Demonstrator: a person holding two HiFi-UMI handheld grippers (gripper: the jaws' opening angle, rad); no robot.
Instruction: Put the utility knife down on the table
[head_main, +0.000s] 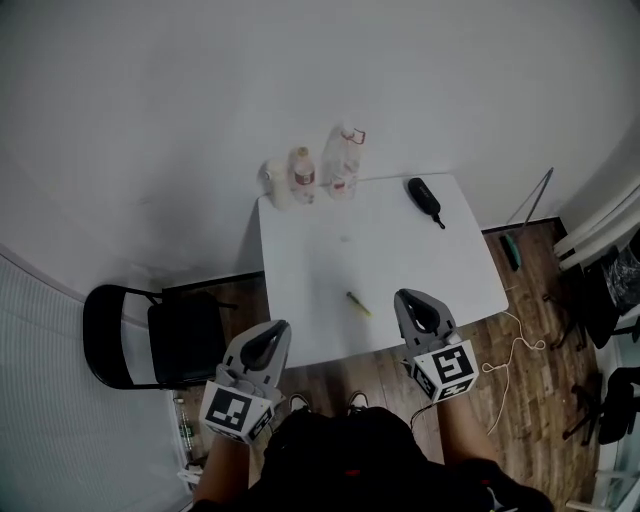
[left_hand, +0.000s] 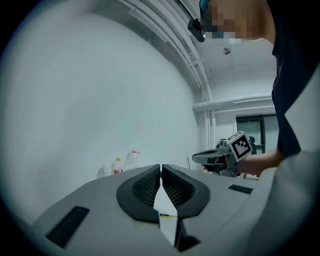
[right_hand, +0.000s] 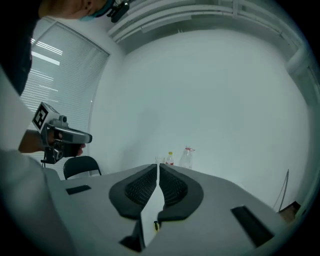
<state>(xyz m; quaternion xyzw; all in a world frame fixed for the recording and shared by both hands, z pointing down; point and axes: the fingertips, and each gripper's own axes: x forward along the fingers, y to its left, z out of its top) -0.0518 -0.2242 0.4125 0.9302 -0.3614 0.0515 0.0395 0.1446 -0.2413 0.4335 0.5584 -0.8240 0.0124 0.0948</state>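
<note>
Yellowish utility knife (head_main: 358, 303) — apparently flat on table (head_main: 400, 255)

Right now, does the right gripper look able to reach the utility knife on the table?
Probably yes: the utility knife lies alone near the table's front edge, nothing between it and the right gripper, whose shut jaws must open first.

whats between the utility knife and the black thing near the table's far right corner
Nothing; the head view shows only bare white table between the utility knife and the black object.

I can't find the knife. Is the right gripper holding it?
No, the knife lies on the table, and the right gripper is shut and empty.
</note>
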